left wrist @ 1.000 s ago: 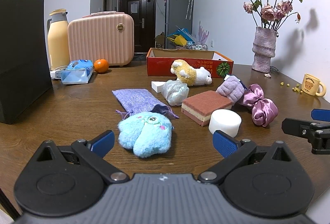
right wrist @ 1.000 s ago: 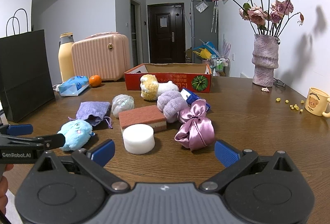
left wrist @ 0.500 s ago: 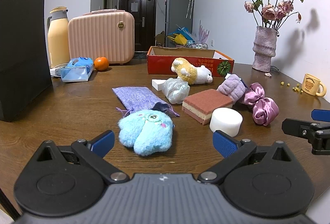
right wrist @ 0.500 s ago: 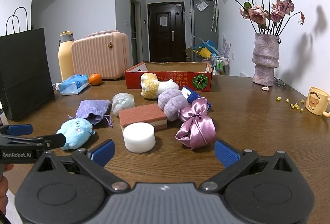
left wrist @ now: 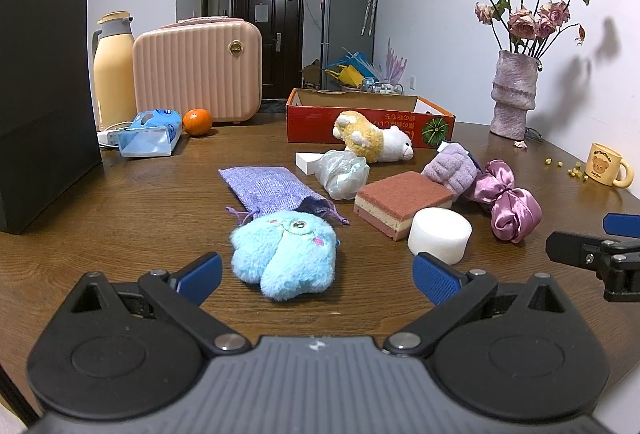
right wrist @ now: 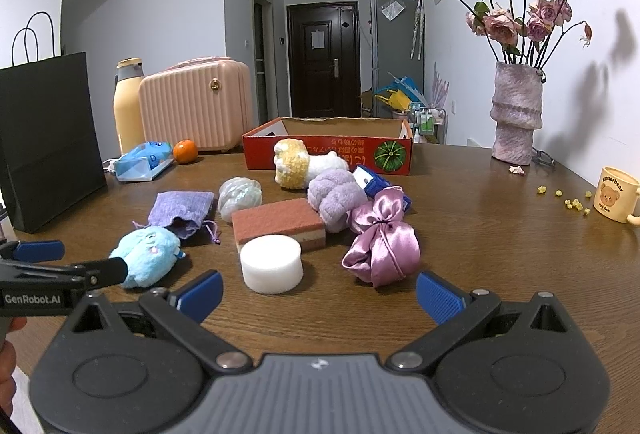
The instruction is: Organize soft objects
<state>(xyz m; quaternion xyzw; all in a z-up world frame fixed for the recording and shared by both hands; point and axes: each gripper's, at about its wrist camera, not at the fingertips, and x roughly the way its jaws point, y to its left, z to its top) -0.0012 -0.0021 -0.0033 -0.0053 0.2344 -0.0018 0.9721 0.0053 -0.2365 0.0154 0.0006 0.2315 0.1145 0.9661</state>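
Left wrist view | left gripper (left wrist: 316,270) jaws gaping, hovering before blue plush (left wrist: 285,252) | right gripper (right wrist: 318,292) jaws gaping, facing white foam cylinder (right wrist: 271,263), possibly above surface (right wrist: 480,234)

Rear left of the desk (left wrist: 132,202): black paper bag (left wrist: 42,106), cream thermos (left wrist: 113,68), pink ribbed case (left wrist: 198,72). An orange (left wrist: 197,122) sits just in front of the case, beside a blue tissue pack (left wrist: 150,133). Right side: textured vase (left wrist: 514,94) holding dried roses (left wrist: 528,14), fallen petal (left wrist: 520,144) at its base. A yellow bear mug (left wrist: 606,164) stands near the right edge, yellow crumbs (right wrist: 566,198) scattered beside it. Background: dark door (right wrist: 324,60), grey refrigerator (left wrist: 346,30).
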